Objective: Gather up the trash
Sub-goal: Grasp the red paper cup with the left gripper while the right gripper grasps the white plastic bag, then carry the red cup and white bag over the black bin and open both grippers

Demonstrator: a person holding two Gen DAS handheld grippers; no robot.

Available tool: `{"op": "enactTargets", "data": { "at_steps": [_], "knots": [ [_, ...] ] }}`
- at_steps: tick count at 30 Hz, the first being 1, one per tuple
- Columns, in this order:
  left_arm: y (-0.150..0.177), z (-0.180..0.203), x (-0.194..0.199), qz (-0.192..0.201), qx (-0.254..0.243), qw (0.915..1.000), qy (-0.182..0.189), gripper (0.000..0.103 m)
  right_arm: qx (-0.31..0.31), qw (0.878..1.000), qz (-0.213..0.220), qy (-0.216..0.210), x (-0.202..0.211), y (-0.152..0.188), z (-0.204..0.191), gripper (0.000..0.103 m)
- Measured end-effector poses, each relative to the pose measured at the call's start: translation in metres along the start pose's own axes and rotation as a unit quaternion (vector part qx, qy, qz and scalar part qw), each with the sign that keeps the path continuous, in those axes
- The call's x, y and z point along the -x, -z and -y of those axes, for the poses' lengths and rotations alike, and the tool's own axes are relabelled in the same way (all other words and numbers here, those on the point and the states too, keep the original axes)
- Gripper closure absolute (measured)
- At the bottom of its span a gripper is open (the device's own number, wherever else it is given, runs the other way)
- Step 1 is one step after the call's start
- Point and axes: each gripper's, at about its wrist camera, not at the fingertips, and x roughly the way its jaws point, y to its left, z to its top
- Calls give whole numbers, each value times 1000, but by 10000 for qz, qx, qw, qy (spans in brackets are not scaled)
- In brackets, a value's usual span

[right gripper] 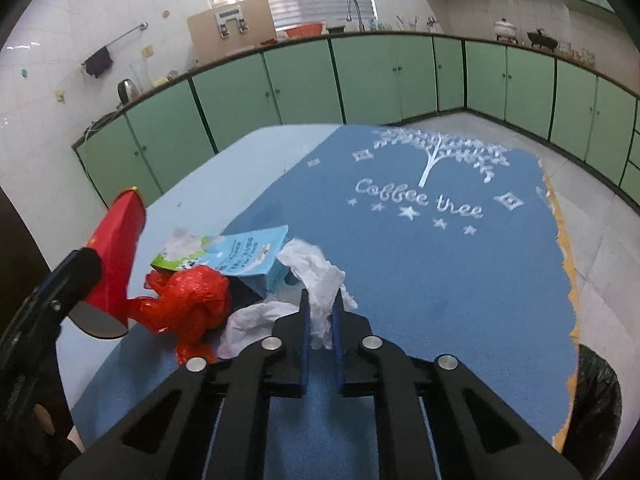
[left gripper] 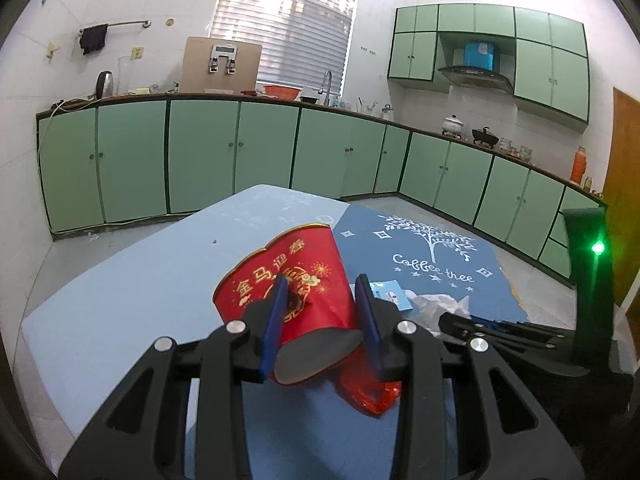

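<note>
Left tongs (left gripper: 322, 294): clamped on crushed red paper cup (left gripper: 288, 280), lifted for disposal.
Right tongs (right gripper: 320, 304): narrow, pinching crumpled white tissue (right gripper: 320, 276) off blue surface (right gripper: 440, 280).

A red paper cup (left gripper: 292, 288) is showing gold characters and firework marks. A crumpled bag (right gripper: 188, 304) is glowing plain red beside a white tissue (right gripper: 316, 276) and a light blue carton (right gripper: 248, 256). The mat (right gripper: 440, 264) is showing a white tree and stars on blue.

Bright daylight thru blinds (left gripper: 284, 32); strong fisheye bend, dark corners, slight softness.
</note>
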Motion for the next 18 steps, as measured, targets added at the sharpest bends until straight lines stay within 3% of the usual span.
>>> {"op": "enactTargets", "data": {
  "at_steps": [9,14,18],
  "knots": [
    [-13,31,30,407,-193,9983,379,70,-95,9978,633,152,74,-3,22,95],
    [-15,79,54,593,-343,9923,1031,70,-282,9933,1013,481,131,7,57,95],
    [-6,130,67,563,-479,9828,1690,70,-543,9873,1182,908,172,22,93,95]
  ]
}}
